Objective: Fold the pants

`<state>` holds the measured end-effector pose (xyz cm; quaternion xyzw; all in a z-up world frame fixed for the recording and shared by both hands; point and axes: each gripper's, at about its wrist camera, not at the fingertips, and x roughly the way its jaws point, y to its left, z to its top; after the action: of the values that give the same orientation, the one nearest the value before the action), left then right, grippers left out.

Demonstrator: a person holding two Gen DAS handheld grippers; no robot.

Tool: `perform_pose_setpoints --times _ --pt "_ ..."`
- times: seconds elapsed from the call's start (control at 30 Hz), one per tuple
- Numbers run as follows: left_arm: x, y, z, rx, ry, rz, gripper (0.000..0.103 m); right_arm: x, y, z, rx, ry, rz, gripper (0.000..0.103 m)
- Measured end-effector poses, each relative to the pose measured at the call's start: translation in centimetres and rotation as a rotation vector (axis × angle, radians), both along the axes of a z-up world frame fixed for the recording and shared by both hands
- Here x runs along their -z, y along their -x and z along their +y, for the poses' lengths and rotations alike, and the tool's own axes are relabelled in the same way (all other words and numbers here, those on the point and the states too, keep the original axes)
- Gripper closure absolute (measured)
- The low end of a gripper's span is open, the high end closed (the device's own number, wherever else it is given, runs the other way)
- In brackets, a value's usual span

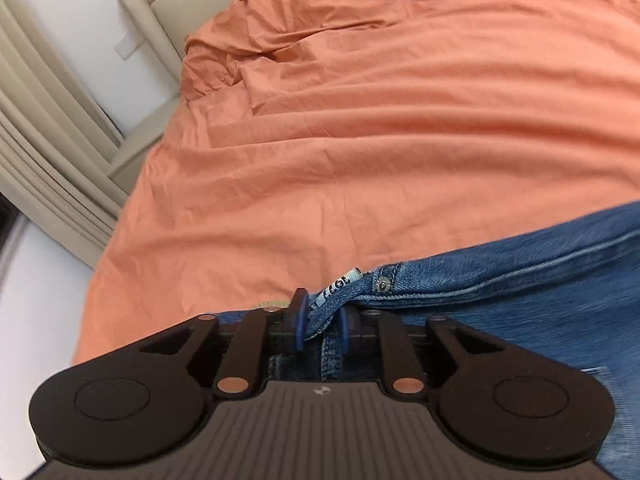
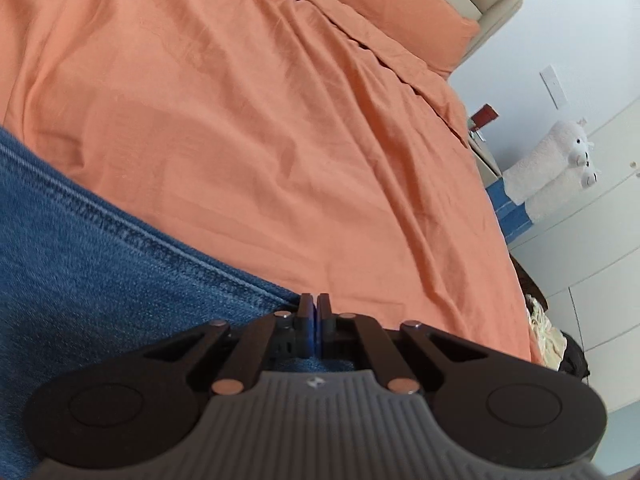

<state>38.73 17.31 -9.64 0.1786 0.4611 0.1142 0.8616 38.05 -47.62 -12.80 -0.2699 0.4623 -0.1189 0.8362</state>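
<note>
Blue denim pants [image 1: 520,292] lie on an orange bedsheet [image 1: 360,140], filling the lower right of the left wrist view. My left gripper [image 1: 322,320] is shut on the pants' waistband edge, beside a rivet and a pale label. In the right wrist view the pants [image 2: 100,260] fill the lower left over the same sheet [image 2: 260,120]. My right gripper [image 2: 315,320] is shut, its fingers pressed together on the denim's edge; how much cloth it pinches is hidden.
A beige padded headboard [image 1: 48,152] and white wall are at left. An orange pillow [image 2: 400,12] lies at the bed's head. To the right are white cupboards [image 2: 592,260], white plush toys [image 2: 552,160] and a small red box [image 2: 484,114].
</note>
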Motion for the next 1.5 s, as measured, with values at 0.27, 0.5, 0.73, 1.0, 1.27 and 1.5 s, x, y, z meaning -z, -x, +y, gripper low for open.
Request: perform_pose_setpoints --times 0.27,0.5,0.73,1.0,1.27,1.5 --pt "-5.1 3.7 0.8 0.066 0.146 -0.025 0.045 -4.7 3.3 3.8 0.001 -0.099 -0.051 0.086" --pt "-7.9 7.4 4.1 -0.005 0.243 -0.136 0.0 -6.0 7.8 14.6 -0.186 -0.305 -0.005 0.078" --pt "-4.8 14.2 12.2 -0.288 0.613 -0.248 0.004 -4.0 12.3 24.6 -0.23 -0.573 -0.042 0.073" --pt "5.4 18.9 18.1 -0.6 1.141 -0.374 0.008 0.7 12.3 28.4 -0.112 -0.687 -0.063 0.072" --pt "6.0 15.4 17.3 -0.611 1.14 -0.407 0.064 1.9 12.1 28.6 -0.184 -0.633 -0.154 0.059" --pt "-0.6 15.9 14.2 -0.42 0.811 -0.447 0.084 1.5 11.7 28.2 -0.141 -0.547 -0.202 0.06"
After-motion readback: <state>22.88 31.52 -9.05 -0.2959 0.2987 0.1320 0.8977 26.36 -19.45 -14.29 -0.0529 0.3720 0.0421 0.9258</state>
